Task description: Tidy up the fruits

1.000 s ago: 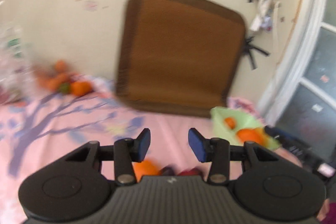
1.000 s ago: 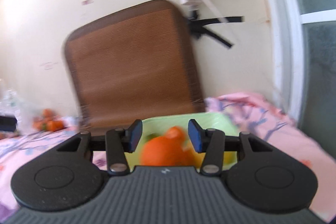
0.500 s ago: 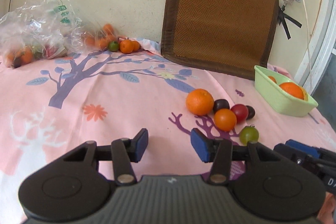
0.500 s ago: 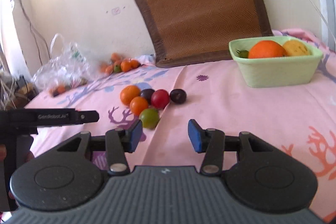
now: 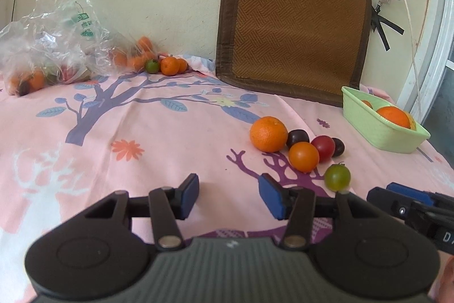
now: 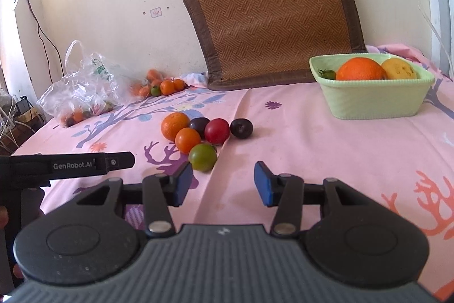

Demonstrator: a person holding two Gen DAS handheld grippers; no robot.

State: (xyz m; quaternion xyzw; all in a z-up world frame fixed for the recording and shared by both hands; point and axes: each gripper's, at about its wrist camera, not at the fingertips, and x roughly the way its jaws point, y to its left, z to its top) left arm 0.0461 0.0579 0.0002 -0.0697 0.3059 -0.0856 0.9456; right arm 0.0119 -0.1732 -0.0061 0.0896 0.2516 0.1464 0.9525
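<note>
Pink printed fabric (image 6: 312, 149) covers the work surface in front of you. Your left gripper (image 5: 228, 196) has its blue-padded fingers spread apart and holds nothing; it hovers above the cloth. Your right gripper (image 6: 221, 183) likewise has its fingers spread and empty.

Loose fruit lies in a tight cluster at 12 o'clock from the right gripper and at 1 o'clock from the left gripper:
- large round orange (image 6: 175, 126) at the cluster's far left
- small orange tomato (image 6: 187, 140), touching the large orange
- round green tomato (image 6: 202, 157), nearest the right gripper, just beside its left finger tip
- round red tomato (image 6: 217, 131), at the centre
- two dark purple round fruits (image 6: 241, 128), one behind the red tomato, one to its right

Locate the pale green plastic basket (image 6: 371, 98) at 2 o'clock, well apart from the cluster. It contains a big orange (image 6: 359, 69), a yellow fruit (image 6: 398, 70) and a small green tomato (image 6: 327, 73).

At 10 o'clock, against the wall, a clear plastic bag (image 6: 82, 87) holds more fruit, with small oranges (image 6: 167, 87) lying beside it. A brown woven mat (image 6: 272, 10) leans on the wall.
</note>
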